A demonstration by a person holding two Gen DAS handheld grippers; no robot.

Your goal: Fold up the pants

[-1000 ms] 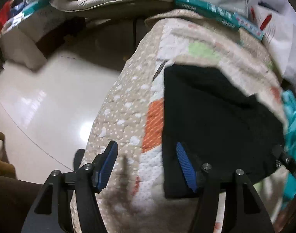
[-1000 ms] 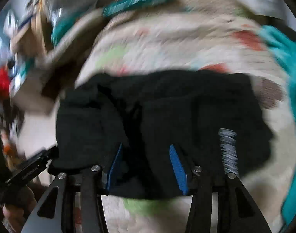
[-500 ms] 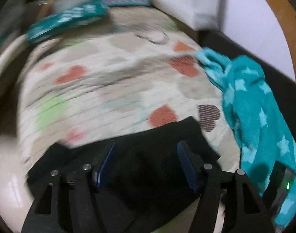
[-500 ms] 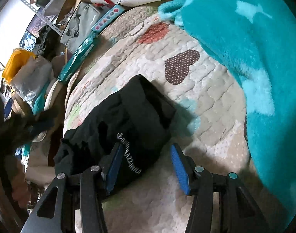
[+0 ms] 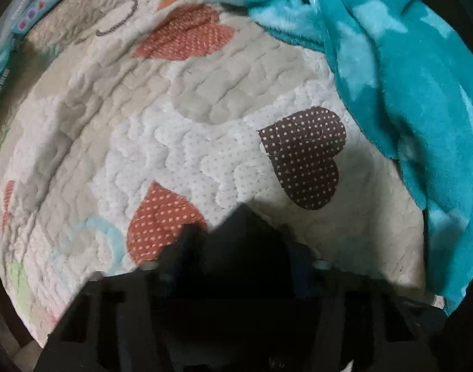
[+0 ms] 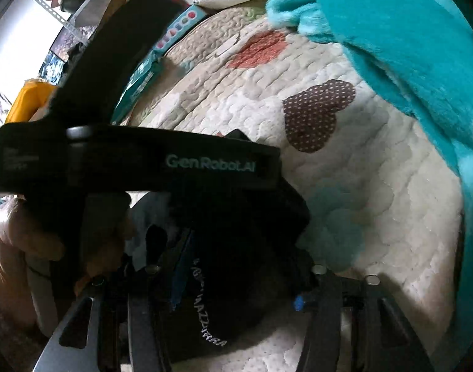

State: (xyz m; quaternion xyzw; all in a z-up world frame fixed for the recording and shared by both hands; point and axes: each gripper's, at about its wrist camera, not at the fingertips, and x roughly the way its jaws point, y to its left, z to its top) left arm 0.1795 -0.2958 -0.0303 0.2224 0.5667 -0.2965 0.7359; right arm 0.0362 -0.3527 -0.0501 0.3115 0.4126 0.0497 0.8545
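left wrist view: left gripper (image 5: pixel 239 248) points steeply down at quilt (image 5: pixel 180 130); jaws closing, peak of black pants (image 5: pixel 239 229) bunched between them at 6 o'clock. Whether pads already bite the cloth: cannot tell, too dark.
right wrist view: right gripper (image 6: pixel 236 266) low at 6 o'clock, jaws closing around black fabric with white lettering. Cloth fills the gap; firm pinch or not: cannot tell.
left gripper body: crosses right view at 9 o'clock, person's hand (image 6: pixel 22 245) on it; both tools crowded onto the same bundle.
pants location: bunched on quilt near its lower edge, under both grippers; no flat layout visible.
why so: likely taking two hold points on one end, to lift and spread before a fold.
blanket (image 5: pixel 422 86): teal, 1–4 o'clock, apart from the pants; snag risk if cloth is dragged that way.
progress: early, no clean fold visible.
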